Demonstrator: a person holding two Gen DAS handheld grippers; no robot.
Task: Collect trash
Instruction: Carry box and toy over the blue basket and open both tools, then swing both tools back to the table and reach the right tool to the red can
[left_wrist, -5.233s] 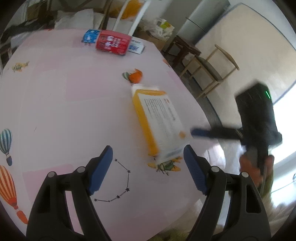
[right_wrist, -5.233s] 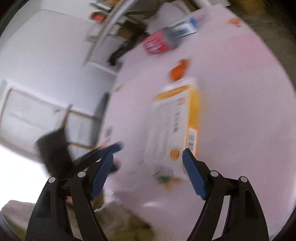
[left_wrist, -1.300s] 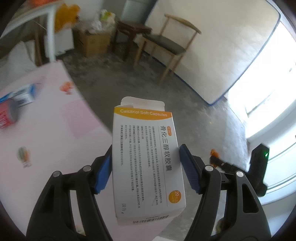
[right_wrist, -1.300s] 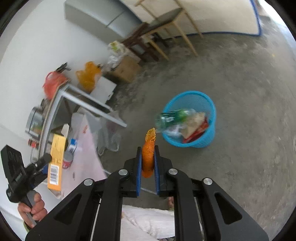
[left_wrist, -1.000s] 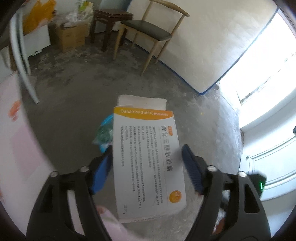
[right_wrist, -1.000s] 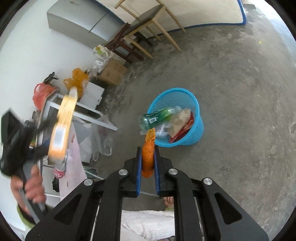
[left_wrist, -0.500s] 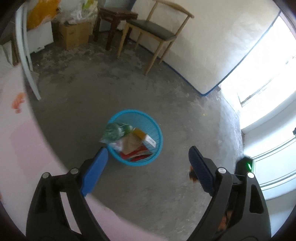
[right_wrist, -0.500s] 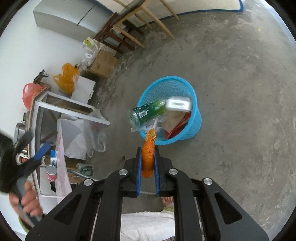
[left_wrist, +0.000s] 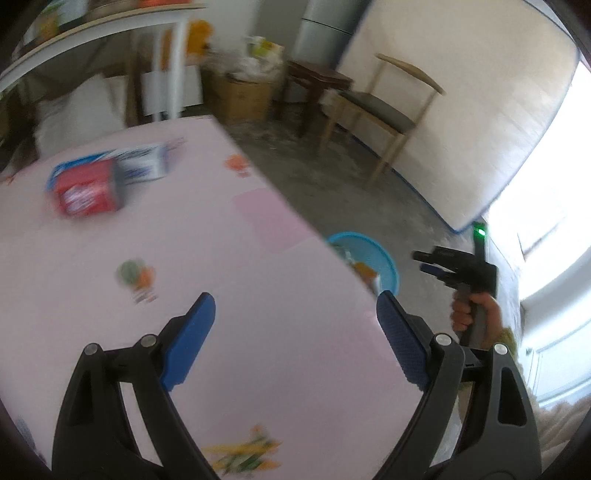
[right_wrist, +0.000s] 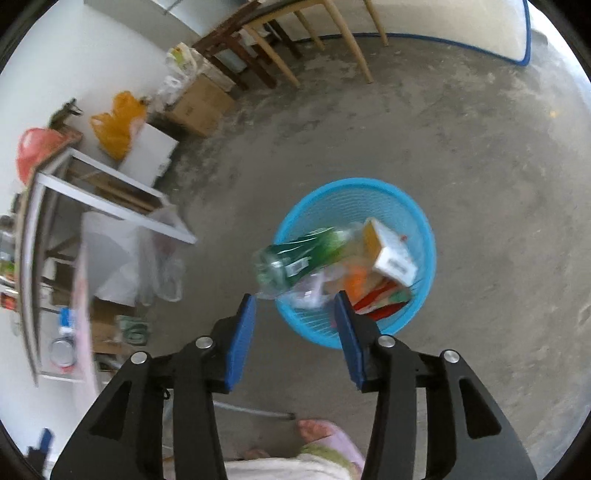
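In the right wrist view my right gripper (right_wrist: 293, 321) is open and empty above the blue trash basket (right_wrist: 419, 314) on the floor. The basket holds a green bottle (right_wrist: 295, 256), the white and orange medicine box (right_wrist: 389, 253), an orange scrap (right_wrist: 356, 278) and wrappers. In the left wrist view my left gripper (left_wrist: 293, 321) is open and empty over the pink table (left_wrist: 258, 350). A red can (left_wrist: 86, 192) and a blue and white box (left_wrist: 144, 164) lie at the table's far side. The basket (left_wrist: 384, 260) shows past the table's right edge, with the right gripper (left_wrist: 448, 264) beyond it.
A wooden chair (left_wrist: 384, 110) and a dark stool (left_wrist: 317, 79) stand on the concrete floor by the wall. A cardboard box (right_wrist: 201, 105), a yellow bag (right_wrist: 116, 123) and a metal-framed shelf (right_wrist: 107, 199) stand to the left of the basket. The person's foot (right_wrist: 321, 430) is below the right gripper.
My right gripper has opened and the orange scrap has dropped into the basket. My left gripper, empty since dropping the medicine box, has swung back from the basket over the pink table.
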